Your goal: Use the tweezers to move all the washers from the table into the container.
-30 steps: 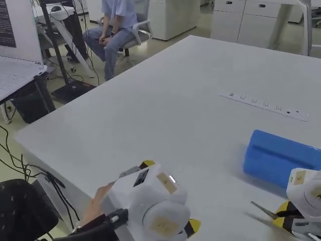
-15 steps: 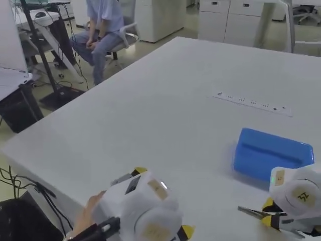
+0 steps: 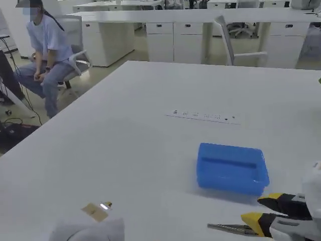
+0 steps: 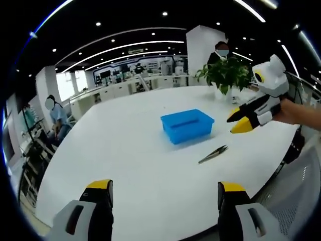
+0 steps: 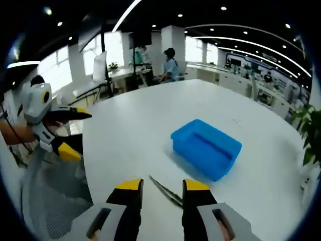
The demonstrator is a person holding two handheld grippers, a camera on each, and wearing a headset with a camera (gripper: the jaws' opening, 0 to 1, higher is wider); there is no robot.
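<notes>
A blue open container point(image 3: 231, 168) stands on the white table point(image 3: 150, 150). Metal tweezers point(image 3: 228, 228) lie flat on the table in front of it, near the front edge. My right gripper point(image 3: 253, 208) hovers just right of the tweezers, open. In the right gripper view the tweezers point(image 5: 168, 193) show between the spread jaws of the right gripper point(image 5: 161, 186), lying on the table below. My left gripper point(image 4: 165, 188) is wide open over the table's near edge, holding nothing. From there the container point(image 4: 186, 125) and tweezers point(image 4: 213, 154) lie ahead.
A white power strip point(image 3: 203, 116) lies beyond the container. A person sits on a chair point(image 3: 45, 55) off the table's far left. A potted plant point(image 4: 225, 75) stands at the table's far end. Desks and cabinets point(image 3: 165, 35) line the back.
The head camera has tilted up and swung, so the whole picture shifted. The left gripper now sits lower in the frame. The tweezers still lie beside the right gripper.
</notes>
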